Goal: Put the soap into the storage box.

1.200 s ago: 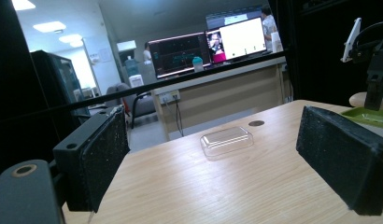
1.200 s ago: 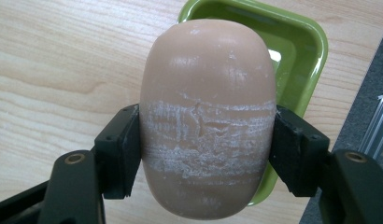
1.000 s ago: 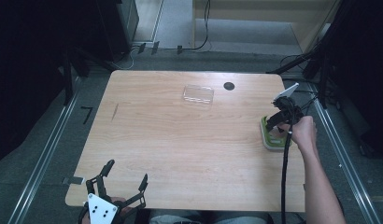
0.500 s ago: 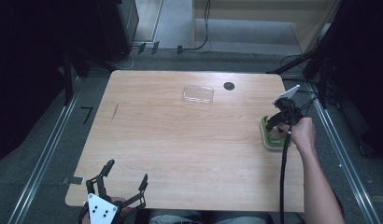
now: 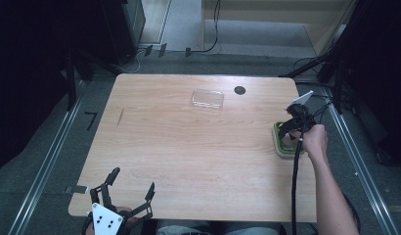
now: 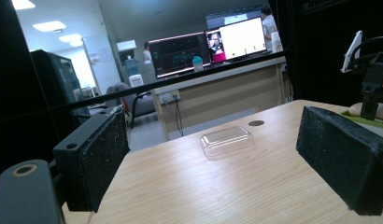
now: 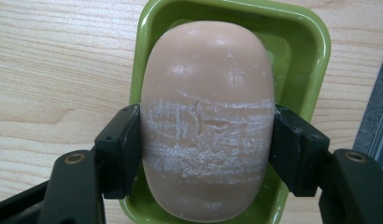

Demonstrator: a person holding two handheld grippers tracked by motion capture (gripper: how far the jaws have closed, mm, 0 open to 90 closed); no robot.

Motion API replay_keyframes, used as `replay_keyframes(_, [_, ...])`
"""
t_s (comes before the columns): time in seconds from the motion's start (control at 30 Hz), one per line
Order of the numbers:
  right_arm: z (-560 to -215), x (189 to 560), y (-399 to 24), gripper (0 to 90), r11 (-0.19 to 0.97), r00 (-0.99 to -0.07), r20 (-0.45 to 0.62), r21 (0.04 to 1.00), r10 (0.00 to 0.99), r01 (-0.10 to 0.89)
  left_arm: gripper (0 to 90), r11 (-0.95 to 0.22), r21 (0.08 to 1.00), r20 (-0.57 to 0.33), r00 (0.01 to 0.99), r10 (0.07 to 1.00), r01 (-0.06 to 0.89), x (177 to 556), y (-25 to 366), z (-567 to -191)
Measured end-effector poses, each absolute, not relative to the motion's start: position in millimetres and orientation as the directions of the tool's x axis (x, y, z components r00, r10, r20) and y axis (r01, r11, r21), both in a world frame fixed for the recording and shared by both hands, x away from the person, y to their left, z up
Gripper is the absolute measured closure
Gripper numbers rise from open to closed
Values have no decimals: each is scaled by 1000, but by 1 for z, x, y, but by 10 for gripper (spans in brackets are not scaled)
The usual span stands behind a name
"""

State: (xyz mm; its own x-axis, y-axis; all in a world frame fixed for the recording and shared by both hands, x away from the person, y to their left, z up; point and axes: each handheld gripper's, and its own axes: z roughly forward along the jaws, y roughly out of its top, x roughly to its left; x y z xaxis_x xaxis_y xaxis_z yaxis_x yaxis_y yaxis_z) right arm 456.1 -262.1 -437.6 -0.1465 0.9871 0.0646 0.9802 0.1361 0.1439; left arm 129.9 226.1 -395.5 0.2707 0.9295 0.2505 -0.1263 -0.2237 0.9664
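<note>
Surface: light wood-grain rectangular table top (image 5: pixel 189 147), rounded corners, approx. centred in high view.
Far edge, mid: clear rectangular plastic lid (image 5: pixel 207 99), flat on wood; also in left gripper view (image 6: pixel 226 140).
Beside lid, to its right: small round dark spot (image 5: pixel 239 90) on table top, apart from lid.
Right edge: green rectangular plastic dish (image 7: pixel 315 60), resting on wood, well apart from lid.
Left area: short dark mark (image 5: pixel 120 116) on grain.
</note>
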Motion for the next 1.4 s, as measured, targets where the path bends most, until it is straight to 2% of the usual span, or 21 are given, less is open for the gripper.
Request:
replay_keyframes(0.67, [-445,457,-262,340,65,-73,50,145,996,987,99,-224,966,251,272,929,-127,130,226,-395])
replay_keyframes(1.03, [-448,457,-263,350,62,-69,49,138,996,988,99,-223,967,250,271,930,-127,130,226,-396])
replay_keyframes(1.4, [-446,456,-265,319,63,-71,51,147,996,987,99,-227,966,254,272,928,-125,131,225,-396])
